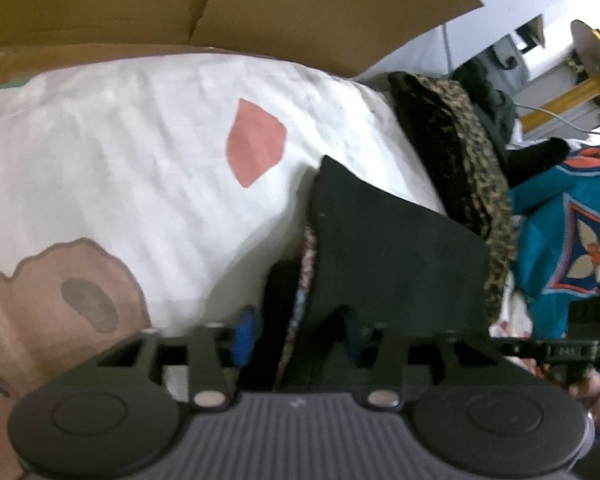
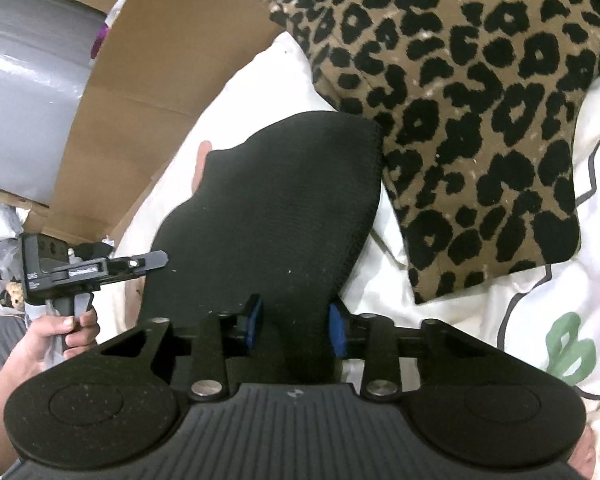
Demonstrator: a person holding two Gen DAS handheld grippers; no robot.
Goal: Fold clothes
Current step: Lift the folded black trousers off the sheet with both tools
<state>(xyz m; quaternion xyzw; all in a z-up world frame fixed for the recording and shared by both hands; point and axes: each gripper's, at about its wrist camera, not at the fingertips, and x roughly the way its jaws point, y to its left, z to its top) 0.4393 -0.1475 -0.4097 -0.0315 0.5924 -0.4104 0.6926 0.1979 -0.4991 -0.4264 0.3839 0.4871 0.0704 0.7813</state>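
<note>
**Bed with black garment held at its near end, long axis running away from the right gripper**

A bed covered by a white printed sheet (image 2: 512,280) serves as the work surface; brown cardboard (image 2: 148,76) stands along its far left edge and a leopard-print cushion (image 2: 472,120) lies at far right. The black garment (image 2: 284,208) rests on the sheet just left of the cushion, its far edge touching or nearly touching the cushion's side. In the right wrist view its long axis runs from the near centre toward the far right, away from the right gripper (image 2: 296,328).

The right gripper holds the garment's near end: the cloth is bunched between the two blue pads and the jaws stand narrow on it. The left gripper (image 1: 296,336) sits at the near left corner of the same garment. In the left wrist view a black fold and a patterned edge (image 1: 306,276) rise between its fingers, with one blue pad (image 1: 244,336) showing to the left; the jaws stand moderately wide, and whether the pads press the cloth cannot be told. A hand (image 2: 66,330) carries this gripper, seen at lower left in the right wrist view.

Judgement: both grippers are at the near end, the right more central; a fold would carry that end along the axis toward the far edge by the cushion.
</note>
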